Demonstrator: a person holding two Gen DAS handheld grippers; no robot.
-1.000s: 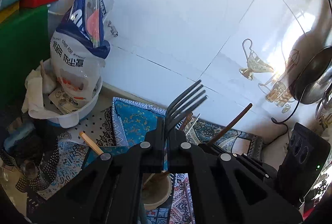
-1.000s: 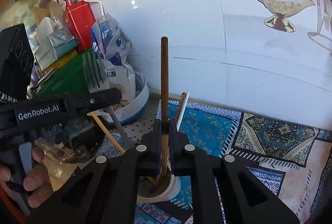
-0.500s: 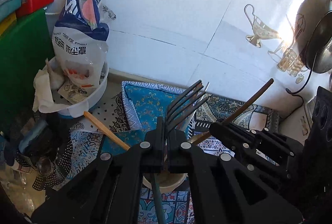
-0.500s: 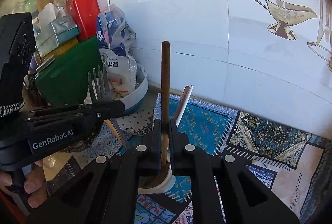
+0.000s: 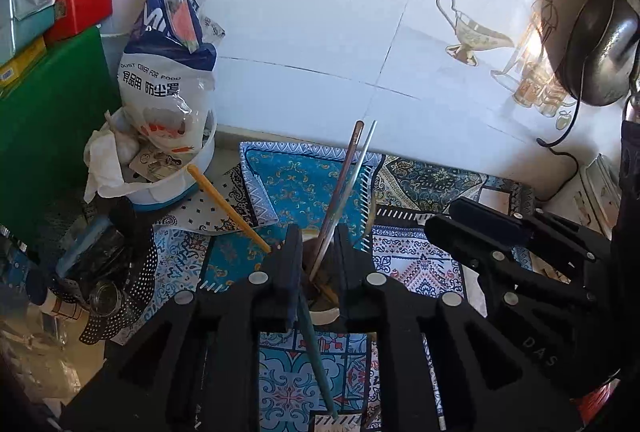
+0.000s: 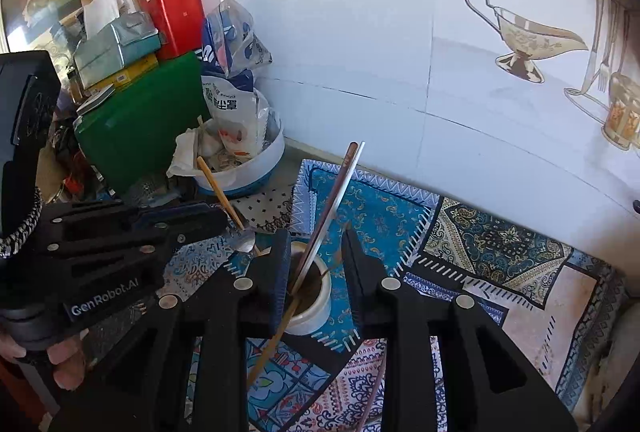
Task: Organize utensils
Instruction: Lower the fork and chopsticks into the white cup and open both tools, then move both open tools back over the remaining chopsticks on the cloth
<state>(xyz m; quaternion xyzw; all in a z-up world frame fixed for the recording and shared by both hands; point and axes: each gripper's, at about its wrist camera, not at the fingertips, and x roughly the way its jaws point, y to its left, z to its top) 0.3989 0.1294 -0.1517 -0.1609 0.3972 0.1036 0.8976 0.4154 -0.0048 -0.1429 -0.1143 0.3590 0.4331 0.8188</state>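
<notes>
A small white cup point(image 6: 320, 306) stands on the patterned cloth. A brown chopstick point(image 6: 340, 188) and a white one lean out of it toward the wall. My right gripper point(image 6: 316, 256) hangs over the cup with its jaws opening, and no pad presses on anything. My left gripper point(image 5: 319, 252) is over the same cup point(image 5: 324, 314), its jaws also opening. A dark teal fork handle point(image 5: 318, 356) runs down past its left finger; the tines are hidden. A bamboo chopstick point(image 5: 228, 208) leans out to the left. Each gripper shows in the other's view: left gripper point(image 6: 216, 218), right gripper point(image 5: 452, 220).
A white tub point(image 6: 244, 176) stuffed with a plastic bag and tissue sits at the back left. Beside it are a green box point(image 6: 140, 128), a red tin and a tissue pack. The tiled wall is close behind. A dark pan point(image 5: 600, 44) hangs at right. A hand point(image 6: 60, 360) holds the left gripper.
Both pairs of jaws have parted. The fork's tines no longer stand above my left jaws. The dark brown stick no longer stands upright in my right jaws. Both grippers moved over the cup.
</notes>
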